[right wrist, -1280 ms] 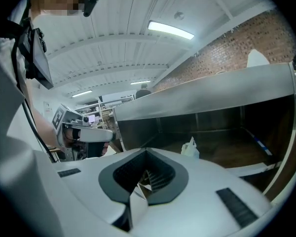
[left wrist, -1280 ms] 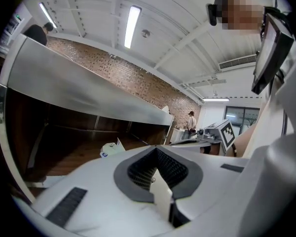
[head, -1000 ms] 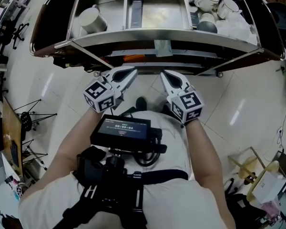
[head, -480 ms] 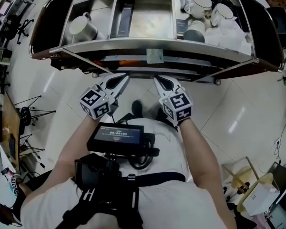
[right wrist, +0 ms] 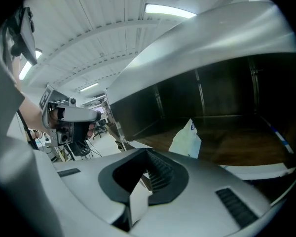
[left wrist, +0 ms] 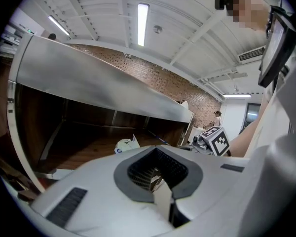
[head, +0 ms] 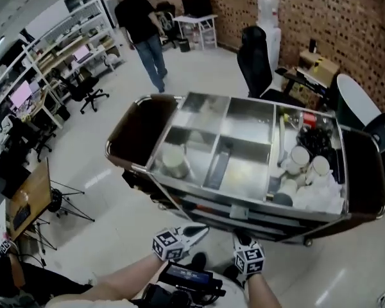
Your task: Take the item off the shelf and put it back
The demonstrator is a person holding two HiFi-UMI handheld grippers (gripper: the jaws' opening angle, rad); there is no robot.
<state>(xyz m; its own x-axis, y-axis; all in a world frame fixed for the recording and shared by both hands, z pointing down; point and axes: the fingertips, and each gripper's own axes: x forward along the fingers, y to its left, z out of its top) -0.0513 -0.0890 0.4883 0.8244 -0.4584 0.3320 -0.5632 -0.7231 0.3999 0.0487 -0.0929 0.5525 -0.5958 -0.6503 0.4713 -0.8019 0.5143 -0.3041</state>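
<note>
With our left gripper (left wrist: 160, 180) and right gripper (right wrist: 144, 176) both closed on nothing, we judge the white packet (right wrist: 187, 139) on the cart's lower wooden shelf (right wrist: 239, 153) light, soft and crinkly, best pinched at its raised top edge.

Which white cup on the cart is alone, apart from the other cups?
The white cup in the front left compartment of the cart; the other cups crowd together at the right end.
</note>
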